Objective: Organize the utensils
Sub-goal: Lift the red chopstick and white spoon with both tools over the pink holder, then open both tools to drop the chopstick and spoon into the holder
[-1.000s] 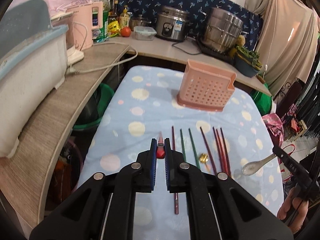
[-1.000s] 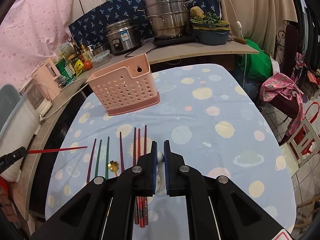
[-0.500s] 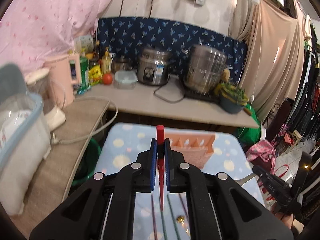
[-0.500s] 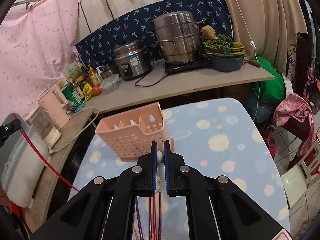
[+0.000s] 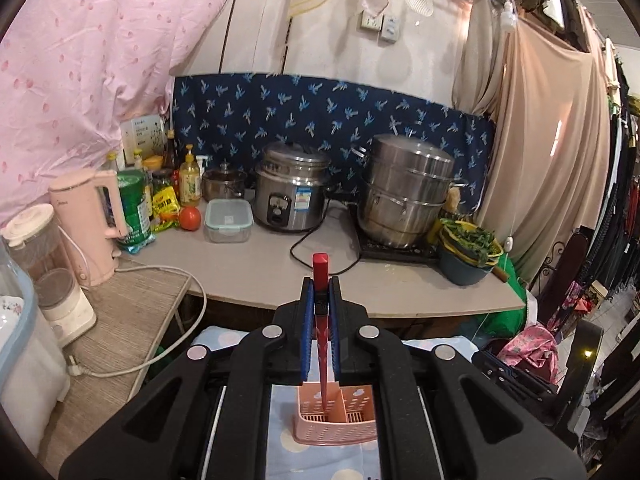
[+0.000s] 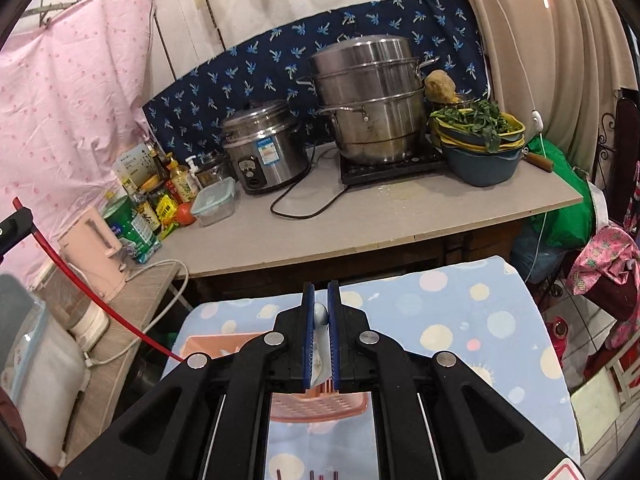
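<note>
My left gripper (image 5: 321, 292) is shut on a red chopstick (image 5: 321, 344) that hangs nearly upright. Its lower tip reaches the top of the pink slotted basket (image 5: 340, 424); I cannot tell whether it is inside. My right gripper (image 6: 321, 300) is shut on the handle of a white spoon (image 6: 320, 354), whose bowl hangs down over the pink basket (image 6: 316, 402). In the right wrist view the red chopstick (image 6: 80, 286) slants from the left gripper (image 6: 14, 228) at the far left down to the basket's left rim.
The table's blue spotted cloth (image 6: 460, 320) lies under the basket, with several chopstick ends (image 6: 320, 475) at the near edge. Behind it a counter (image 5: 256, 272) carries a rice cooker (image 5: 290, 200), a steamer pot (image 5: 404, 192), a pink kettle (image 5: 92, 224), a bowl of greens (image 5: 468, 252) and a white cable (image 5: 160, 356).
Both grippers rose off the table and moved forward over the basket. The red chopstick swung from level to upright; the spoon came up with the right gripper.
</note>
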A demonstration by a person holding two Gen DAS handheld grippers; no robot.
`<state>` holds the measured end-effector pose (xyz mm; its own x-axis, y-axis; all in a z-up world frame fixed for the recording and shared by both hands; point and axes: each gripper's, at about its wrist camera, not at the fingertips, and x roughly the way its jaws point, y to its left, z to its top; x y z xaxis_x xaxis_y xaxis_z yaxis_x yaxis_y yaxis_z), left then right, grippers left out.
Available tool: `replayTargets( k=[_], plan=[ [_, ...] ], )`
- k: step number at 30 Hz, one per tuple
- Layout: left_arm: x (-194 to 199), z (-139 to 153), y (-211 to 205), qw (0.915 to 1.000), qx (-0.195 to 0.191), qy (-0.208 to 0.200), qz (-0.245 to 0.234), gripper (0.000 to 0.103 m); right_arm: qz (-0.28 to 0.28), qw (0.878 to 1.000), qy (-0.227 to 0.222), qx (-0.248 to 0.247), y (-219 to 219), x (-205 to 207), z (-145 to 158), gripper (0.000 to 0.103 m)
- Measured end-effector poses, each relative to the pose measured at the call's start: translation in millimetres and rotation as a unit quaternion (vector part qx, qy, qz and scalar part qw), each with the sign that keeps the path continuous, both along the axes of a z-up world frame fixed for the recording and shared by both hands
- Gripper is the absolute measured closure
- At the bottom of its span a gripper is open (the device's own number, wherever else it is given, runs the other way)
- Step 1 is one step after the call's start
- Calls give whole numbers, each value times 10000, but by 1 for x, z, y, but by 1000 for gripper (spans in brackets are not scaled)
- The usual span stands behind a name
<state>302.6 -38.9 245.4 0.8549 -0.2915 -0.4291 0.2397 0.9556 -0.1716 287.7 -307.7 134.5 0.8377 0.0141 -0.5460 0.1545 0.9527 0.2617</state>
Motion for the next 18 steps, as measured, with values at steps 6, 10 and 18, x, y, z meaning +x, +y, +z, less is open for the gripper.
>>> replayTargets(
  k=[6,10,18],
  plan=[
    [24,-38,-3,9996,41,264,1,96,32,9991,418,13,2,24,-36,96],
    [35,-63,-4,9987,65,511,-8,96,97,9981,608,42,4,32,-57,96],
    [26,-82,8,9974,49,680,211,67,93,9987,506,47,6,18,-58,81]
  ],
)
